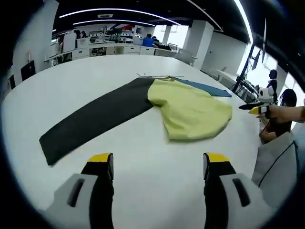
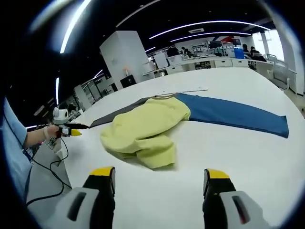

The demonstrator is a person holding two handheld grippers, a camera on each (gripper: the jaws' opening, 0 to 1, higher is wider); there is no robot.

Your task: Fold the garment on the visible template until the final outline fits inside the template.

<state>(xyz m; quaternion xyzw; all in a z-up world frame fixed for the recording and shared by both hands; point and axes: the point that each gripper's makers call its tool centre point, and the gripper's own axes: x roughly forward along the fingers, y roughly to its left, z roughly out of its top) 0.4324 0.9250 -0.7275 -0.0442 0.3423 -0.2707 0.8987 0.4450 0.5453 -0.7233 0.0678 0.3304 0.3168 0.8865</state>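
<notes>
open-plan office w/ desks at the back, big white bench (image 1: pixel 143 157) up front. yellow garment (image 1: pixel 193 110) lies crumpled mid-bench, over a dark strip (image 1: pixel 90 121) & blue strip (image 2: pixel 236 114). left tongs (image 1: pixel 158 164) & right tongs (image 2: pixel 159 179) both spread wide, gripping nothing, hovering apart from the cloth.

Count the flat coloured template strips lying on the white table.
2. A long dark grey flat strip stretches from under the crumpled yellow fabric garment on one side; a long blue flat strip stretches out on the other. The garment may hide more.
</notes>
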